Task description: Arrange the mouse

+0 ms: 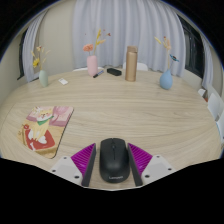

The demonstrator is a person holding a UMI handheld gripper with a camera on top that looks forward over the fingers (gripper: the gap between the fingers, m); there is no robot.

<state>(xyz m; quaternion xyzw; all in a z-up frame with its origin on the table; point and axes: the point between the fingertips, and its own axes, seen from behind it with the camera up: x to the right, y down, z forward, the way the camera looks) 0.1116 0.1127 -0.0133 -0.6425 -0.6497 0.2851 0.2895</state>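
Mouse [113, 160]: black, bottom centre of frame, on the bench [130, 110].
Gripper [112, 163]: fingers flank the mouse; grip cannot be told.
Progress: placement apparently still unfinished.

No lettering, brand, number or sign is showing legibly anywhere; the picture card [45, 128] lying near the table's [120, 105] left edge is bearing only a drawing, its details too small to read.
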